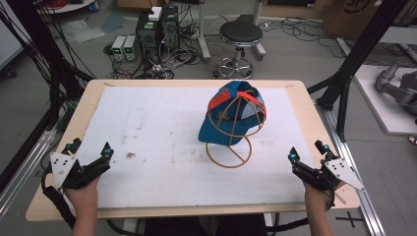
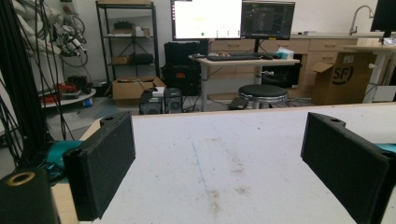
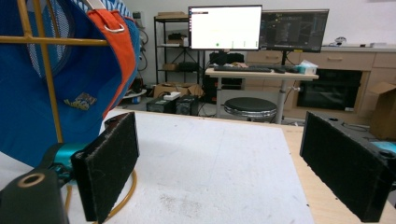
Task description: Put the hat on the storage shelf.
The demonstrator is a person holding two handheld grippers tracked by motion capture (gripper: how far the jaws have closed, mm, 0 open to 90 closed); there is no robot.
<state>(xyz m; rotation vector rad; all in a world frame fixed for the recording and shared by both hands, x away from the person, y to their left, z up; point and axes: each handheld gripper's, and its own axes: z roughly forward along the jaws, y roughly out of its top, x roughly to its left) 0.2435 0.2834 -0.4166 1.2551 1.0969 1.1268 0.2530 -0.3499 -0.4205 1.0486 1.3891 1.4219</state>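
Observation:
A blue cap (image 1: 219, 129) with orange trim rests on a gold wire stand (image 1: 228, 167) right of the middle of the white mat (image 1: 157, 137). My left gripper (image 1: 91, 147) is held at the mat's near left corner, open, with nothing between its jaws. In the left gripper view, that gripper (image 2: 224, 163) shows two wide-apart pads over bare mat (image 2: 219, 154). My right gripper (image 1: 308, 150) is held at the near right edge, open and empty, to the right of the stand. From the right gripper view, the right gripper (image 3: 224, 163) looks past the cap (image 3: 70, 84) and the stand's wire (image 3: 52, 107) at its left.
The mat lies on a wooden table (image 1: 196, 212). Black frame posts (image 1: 344, 88) stand off the table's right side, and dark cables hang at its left. Beyond the far edge are a round stool (image 1: 240, 34) and computer boxes (image 1: 157, 29) on the floor.

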